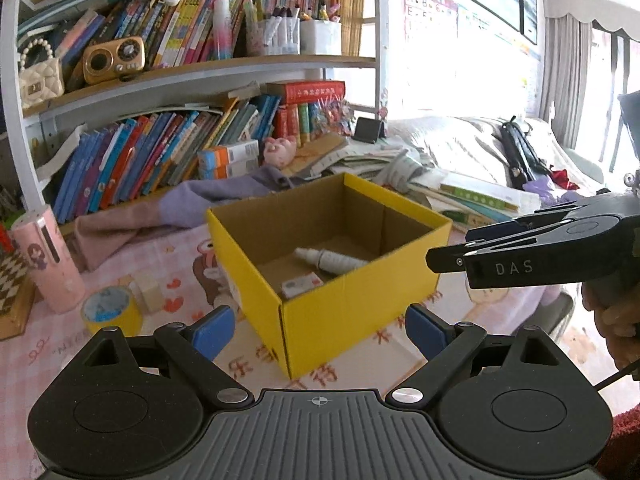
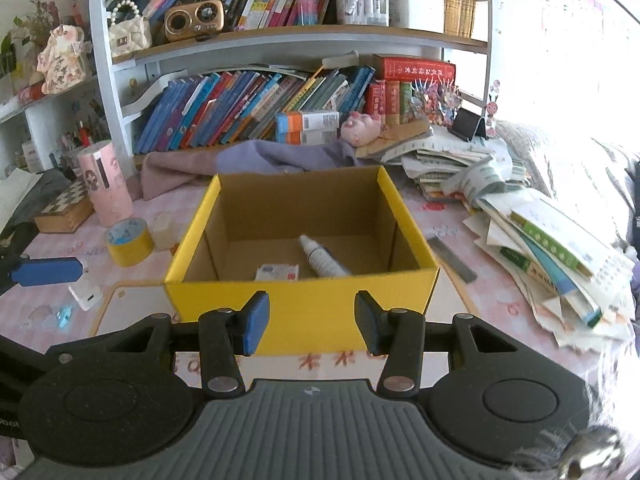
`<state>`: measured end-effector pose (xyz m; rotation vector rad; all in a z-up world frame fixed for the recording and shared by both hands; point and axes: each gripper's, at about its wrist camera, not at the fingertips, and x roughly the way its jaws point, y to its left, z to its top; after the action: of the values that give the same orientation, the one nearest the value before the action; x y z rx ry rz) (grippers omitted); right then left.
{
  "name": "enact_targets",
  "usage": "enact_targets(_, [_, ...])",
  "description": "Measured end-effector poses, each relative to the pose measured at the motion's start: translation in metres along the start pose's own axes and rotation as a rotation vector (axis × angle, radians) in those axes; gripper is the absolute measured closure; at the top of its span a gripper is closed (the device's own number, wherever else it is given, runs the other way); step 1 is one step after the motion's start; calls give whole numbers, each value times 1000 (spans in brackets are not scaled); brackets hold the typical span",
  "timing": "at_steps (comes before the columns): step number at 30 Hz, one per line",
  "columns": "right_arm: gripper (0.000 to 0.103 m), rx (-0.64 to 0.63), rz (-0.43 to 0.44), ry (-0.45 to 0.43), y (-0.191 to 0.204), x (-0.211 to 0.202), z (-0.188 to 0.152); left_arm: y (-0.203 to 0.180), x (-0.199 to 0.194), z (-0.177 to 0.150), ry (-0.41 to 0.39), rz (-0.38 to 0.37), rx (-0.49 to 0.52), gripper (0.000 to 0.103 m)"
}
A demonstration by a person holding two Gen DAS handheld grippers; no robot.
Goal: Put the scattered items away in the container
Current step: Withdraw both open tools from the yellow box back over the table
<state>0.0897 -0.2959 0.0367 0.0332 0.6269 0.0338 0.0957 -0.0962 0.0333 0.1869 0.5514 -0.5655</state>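
So the yellow box (image 2: 300, 308) sits mid-surface, open top, and already has a white bottle (image 2: 322, 258) lying on its side plus a small printed packet (image 2: 277, 271) at the bottom. What's left out is all on the left side of the box: the yellow tape roll (image 2: 129, 240), a pale little block (image 2: 163, 230) just beside it, and nearer the camera a small white adapter-looking thing (image 2: 85, 295) with a tiny blue bit (image 2: 64, 314) next to it.

That's the relation that matters imo. Everything loose lies to the left of the box, so the left gripper (image 1: 318, 330) is the nearer one. In its view the tape roll (image 1: 113, 310) is just off its left finger, lying flat, hole up, so no real long axis to line up with. Its fingers are spread wide with nothing between them.

The right gripper (image 2: 310, 322) points straight at the box's front wall, fingers partly parted, empty too. It'd have to cross over the box to reach anything, though a grey flat strip (image 2: 452, 258) lies on the pink surface (image 2: 460, 312) on its side.
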Motion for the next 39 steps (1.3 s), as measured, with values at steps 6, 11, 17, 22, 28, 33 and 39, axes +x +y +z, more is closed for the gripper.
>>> enact_targets(6, [57,-10,-15,19,20,-9,-20,5,-16,-20,16,2,-1,9])
enact_targets(11, [56,-29,-14,25,38,-11,-33,12,-24,-35,32,28,-13,9])
enact_targets(17, [55,-51,-2,54,65,-8,-49,23,-35,-56,53,69,-48,9])
enact_targets(22, [55,-94,49,96,92,-5,-62,31,-45,-74,84,113,-76,9])
enact_targets(28, [54,-135,97,119,115,0,-66,41,-53,-88,114,151,-103,9])
enact_targets(33, [52,-164,127,124,129,1,-67,52,-60,-92,114,180,-124,9])
enact_targets(39, [51,-172,148,123,141,6,-62,63,-64,-94,111,201,-134,9])
